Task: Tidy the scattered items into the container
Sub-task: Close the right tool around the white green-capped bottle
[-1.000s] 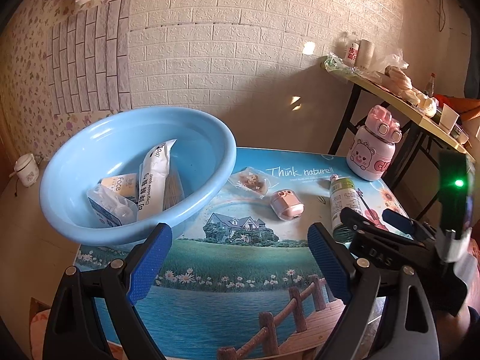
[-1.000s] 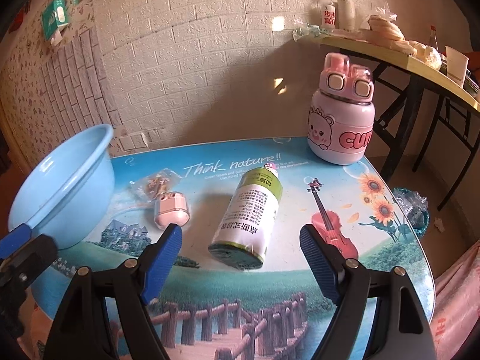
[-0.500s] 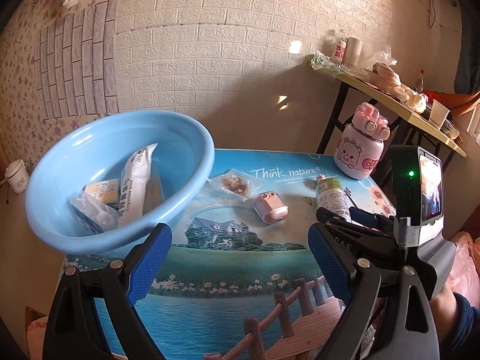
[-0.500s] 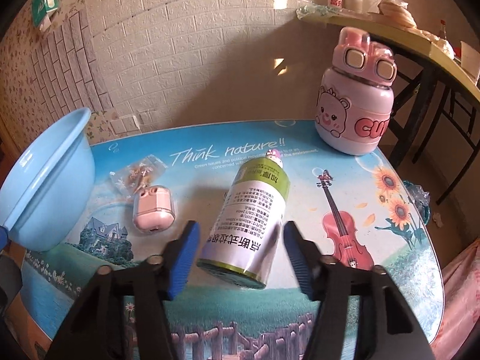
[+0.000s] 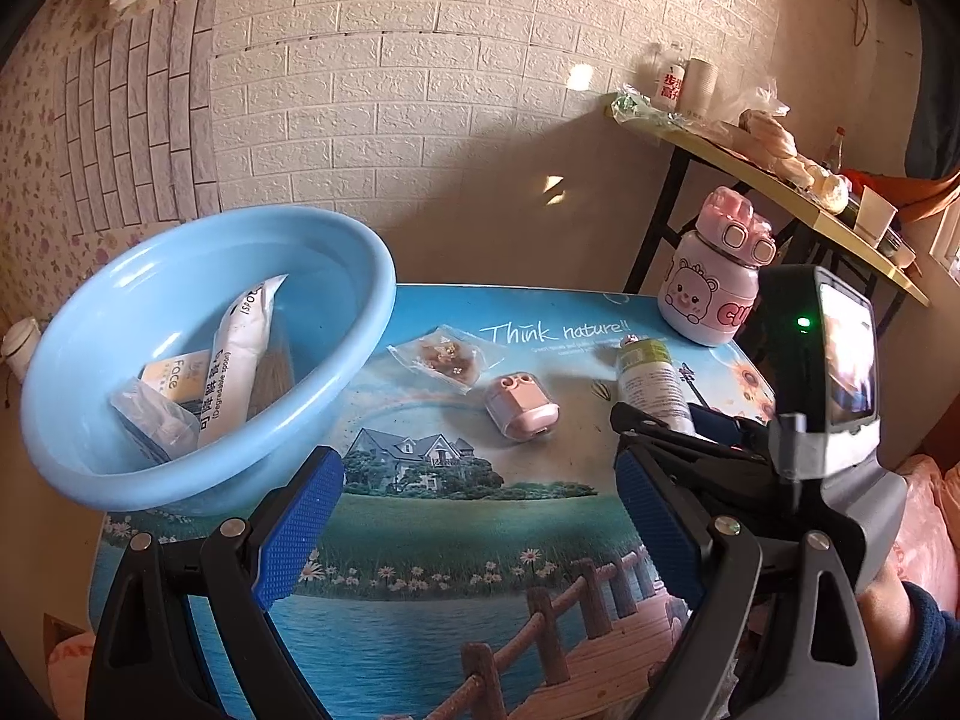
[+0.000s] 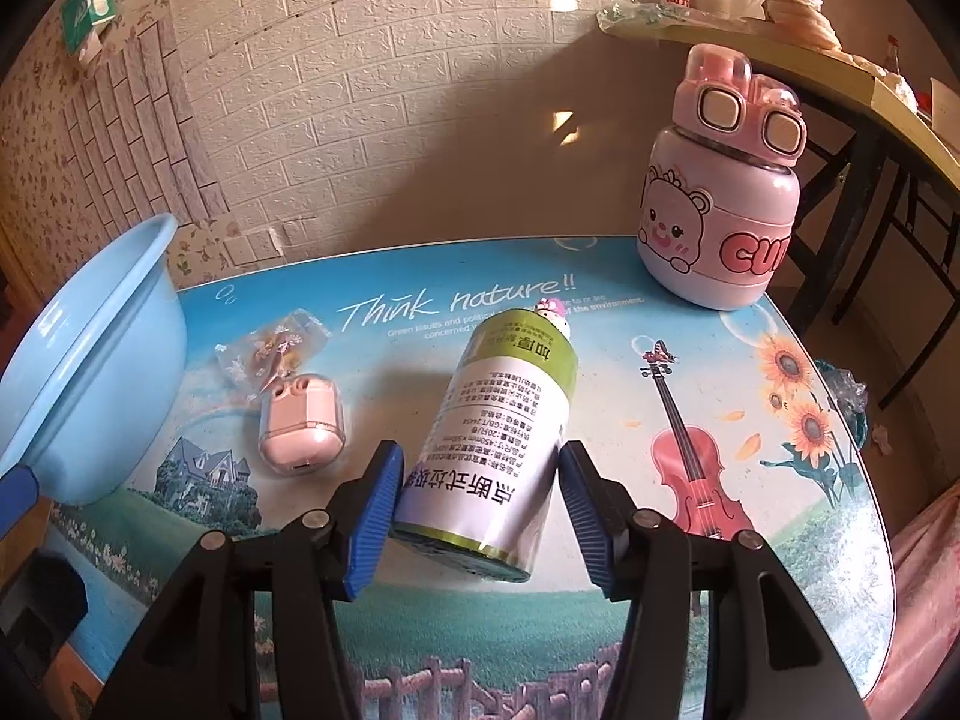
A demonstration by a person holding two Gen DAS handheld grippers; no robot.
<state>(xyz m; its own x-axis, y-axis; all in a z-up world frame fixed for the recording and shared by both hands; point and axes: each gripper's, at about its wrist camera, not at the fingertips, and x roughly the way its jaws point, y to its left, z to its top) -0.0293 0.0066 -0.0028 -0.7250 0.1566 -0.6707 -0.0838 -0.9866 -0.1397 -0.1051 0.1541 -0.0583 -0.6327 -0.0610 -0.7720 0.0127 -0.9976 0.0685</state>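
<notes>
A green-and-white can (image 6: 498, 432) lies on its side on the picture-print table (image 6: 630, 612). My right gripper (image 6: 480, 462) straddles its near end. Both blue pads touch its sides and the jaws are opening slightly. In the left wrist view the can (image 5: 651, 378) lies just beyond that gripper's black arms. My left gripper (image 5: 474, 480) hangs open and empty over the table's front, beside the blue basin (image 5: 372, 276). The basin holds a white tube pack (image 5: 240, 354), a yellow box (image 5: 174, 378) and a clear packet (image 5: 156, 420). A pink case (image 6: 303, 420) and a clear trinket packet (image 6: 276, 348) lie loose between basin and can.
A pink bear bottle (image 6: 720, 228) stands upright at the table's far right corner. Behind it a yellow side table (image 5: 780, 168) carries bags, cups and bottles. A brick-pattern wall closes the far side. A crumpled plastic bag (image 6: 846, 390) lies beyond the right edge.
My right gripper has come forward and down over the can, and its jaws have narrowed from wide open to the can's sides. The left gripper has stayed open and barely shifted.
</notes>
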